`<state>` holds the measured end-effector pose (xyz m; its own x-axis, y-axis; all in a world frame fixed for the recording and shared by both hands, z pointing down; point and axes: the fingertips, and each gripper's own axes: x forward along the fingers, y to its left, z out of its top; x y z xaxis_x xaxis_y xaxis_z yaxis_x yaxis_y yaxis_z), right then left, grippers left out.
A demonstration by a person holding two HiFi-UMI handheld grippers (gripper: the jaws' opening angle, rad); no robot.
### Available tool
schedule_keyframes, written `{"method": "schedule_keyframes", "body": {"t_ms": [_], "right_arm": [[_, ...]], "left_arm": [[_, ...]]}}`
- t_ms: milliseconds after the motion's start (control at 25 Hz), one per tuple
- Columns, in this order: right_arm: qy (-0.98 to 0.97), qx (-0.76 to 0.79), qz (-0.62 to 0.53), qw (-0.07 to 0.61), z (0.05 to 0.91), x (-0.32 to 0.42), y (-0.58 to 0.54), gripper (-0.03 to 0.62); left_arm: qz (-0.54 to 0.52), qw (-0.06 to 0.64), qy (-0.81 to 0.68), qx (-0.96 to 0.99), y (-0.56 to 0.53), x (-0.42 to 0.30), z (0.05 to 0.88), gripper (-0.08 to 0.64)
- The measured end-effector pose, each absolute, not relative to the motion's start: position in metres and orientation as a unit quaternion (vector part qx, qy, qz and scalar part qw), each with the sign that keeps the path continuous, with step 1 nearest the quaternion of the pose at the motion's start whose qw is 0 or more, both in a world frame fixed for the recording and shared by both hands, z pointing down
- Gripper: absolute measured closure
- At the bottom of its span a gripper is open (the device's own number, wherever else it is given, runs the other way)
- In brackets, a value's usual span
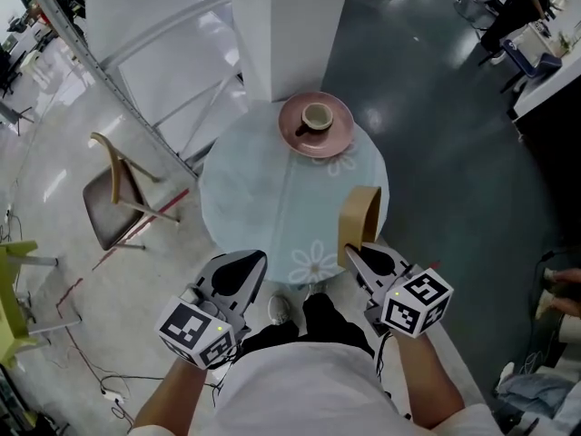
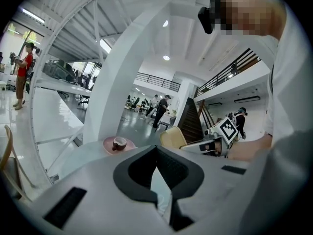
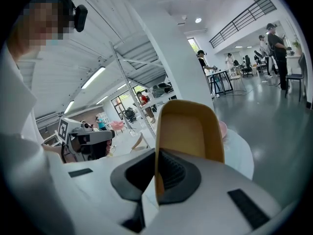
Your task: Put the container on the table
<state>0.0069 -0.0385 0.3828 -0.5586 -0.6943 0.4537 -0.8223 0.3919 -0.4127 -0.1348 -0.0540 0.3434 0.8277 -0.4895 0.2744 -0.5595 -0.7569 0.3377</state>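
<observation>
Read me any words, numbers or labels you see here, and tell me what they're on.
No readable text anywhere.
Left cube and right cube: square black-and-white markers, no letters.
Table: flower print, no words.
Container: plain on the sides shown.

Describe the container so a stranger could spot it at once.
Find the round blue table by the white pillar. At its near right edge the right gripper clamps a tan container by one wall. Unlike the pink plate and cup on the far side, it is tan and empty.
</observation>
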Motion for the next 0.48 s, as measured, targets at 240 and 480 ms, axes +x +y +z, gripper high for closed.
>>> {"method": "schedule_keyframes", "body": {"t_ms": [240,480], "right_arm": [[-0.828,0.451,0.315,0.11,0.394,0.032,-0.063,0.569],[-0.829,0.442,0.318,0.13,0.411,0.059,-0.095,0.569]], "left_arm": [[0.093,0.215,-0.289,0.928,-0.072,-0.114,0.35,0.538],[0.099,0.224,-0.301,0.922,-0.096,-0.093,0.359,0.538]]}}
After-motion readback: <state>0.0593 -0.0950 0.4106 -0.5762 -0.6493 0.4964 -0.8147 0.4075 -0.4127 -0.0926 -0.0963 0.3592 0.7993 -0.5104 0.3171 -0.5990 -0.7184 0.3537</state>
